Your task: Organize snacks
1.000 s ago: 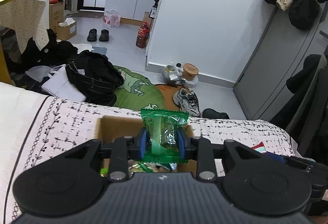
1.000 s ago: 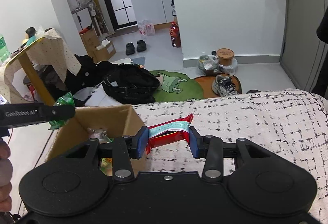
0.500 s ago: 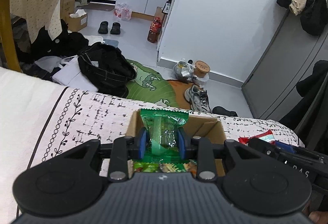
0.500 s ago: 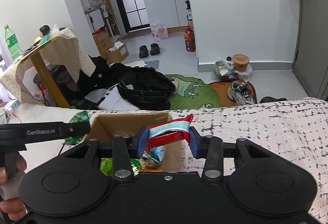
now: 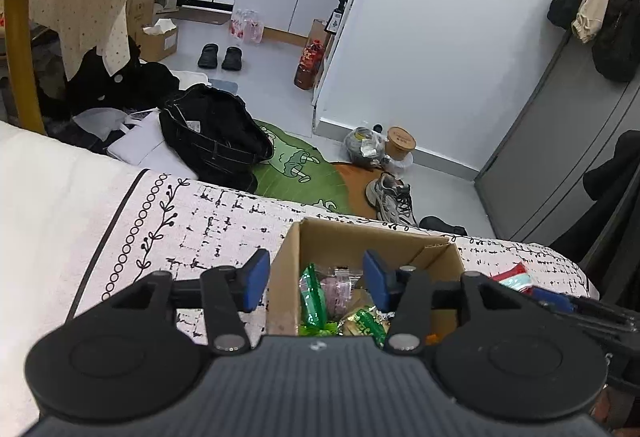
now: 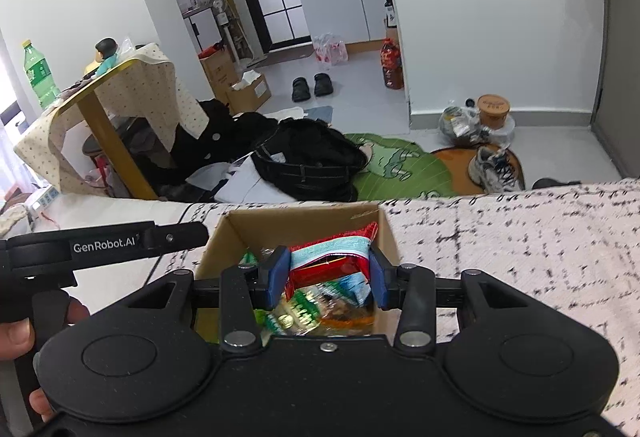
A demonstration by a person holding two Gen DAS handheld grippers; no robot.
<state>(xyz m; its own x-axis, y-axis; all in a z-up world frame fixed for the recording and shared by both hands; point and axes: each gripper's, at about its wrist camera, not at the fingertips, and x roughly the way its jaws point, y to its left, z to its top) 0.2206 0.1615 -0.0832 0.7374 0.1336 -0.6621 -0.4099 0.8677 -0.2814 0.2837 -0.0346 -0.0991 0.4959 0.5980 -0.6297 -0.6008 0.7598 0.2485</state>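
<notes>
Snacks in crinkly foil wrappers lie heaped in an open cardboard box on a patterned cloth, where the right gripper pinches a red-and-blue packet above the opening. Spreading those fingers only once the packet sits low over the heap should land it inside. Left gripper hangs wide and empty over the box.
</notes>
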